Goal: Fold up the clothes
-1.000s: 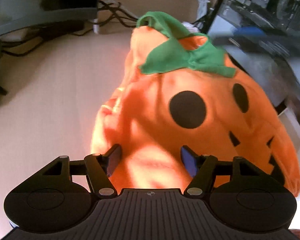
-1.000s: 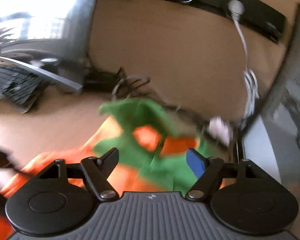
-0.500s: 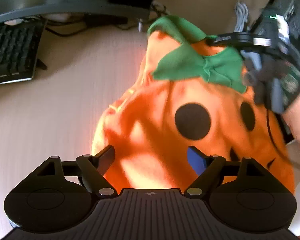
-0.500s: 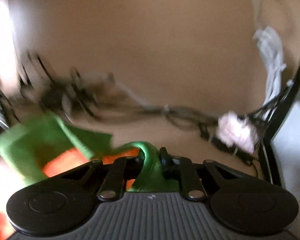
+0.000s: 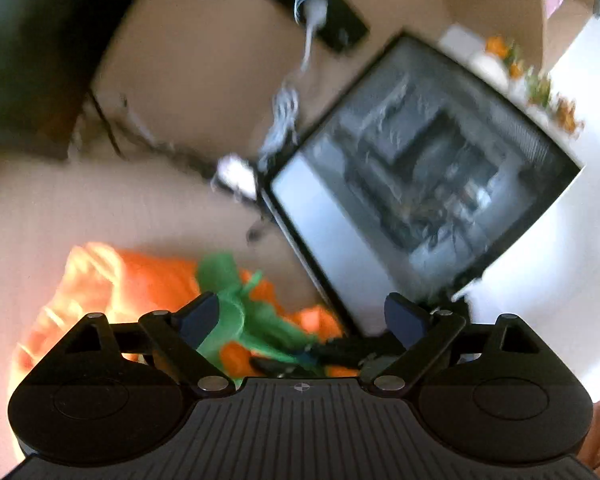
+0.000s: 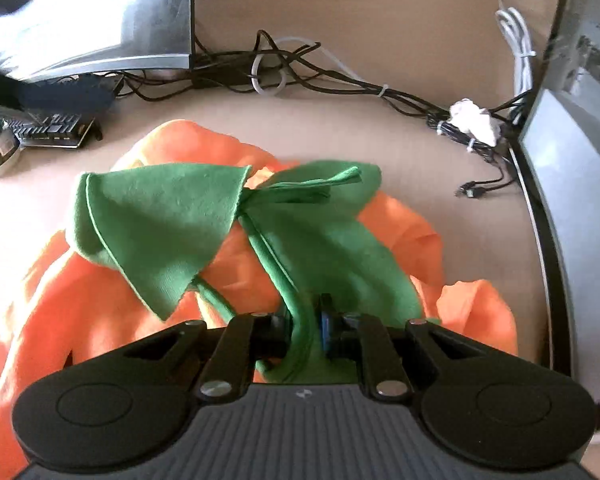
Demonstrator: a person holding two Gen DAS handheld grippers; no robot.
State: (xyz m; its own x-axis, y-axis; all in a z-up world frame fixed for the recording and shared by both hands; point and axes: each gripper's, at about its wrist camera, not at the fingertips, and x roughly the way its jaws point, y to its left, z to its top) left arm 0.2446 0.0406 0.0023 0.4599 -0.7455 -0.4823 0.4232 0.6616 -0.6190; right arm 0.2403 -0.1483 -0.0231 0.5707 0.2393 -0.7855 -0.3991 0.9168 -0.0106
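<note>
Right wrist view: we find the right gripper [image 6: 306, 330] clamped on the green collar [image 6: 324, 248] of the orange pumpkin costume [image 6: 100, 312], heaped on the worktop [image 6: 400, 136]. Left wrist view, blurred, alone shows the left gripper [image 5: 300, 316] spread wide, holding nothing

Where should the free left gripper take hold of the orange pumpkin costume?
The open left gripper best takes the orange pumpkin costume by its bare orange left shoulder, coming from the left: the right gripper already pinches the green leaf collar.
</note>
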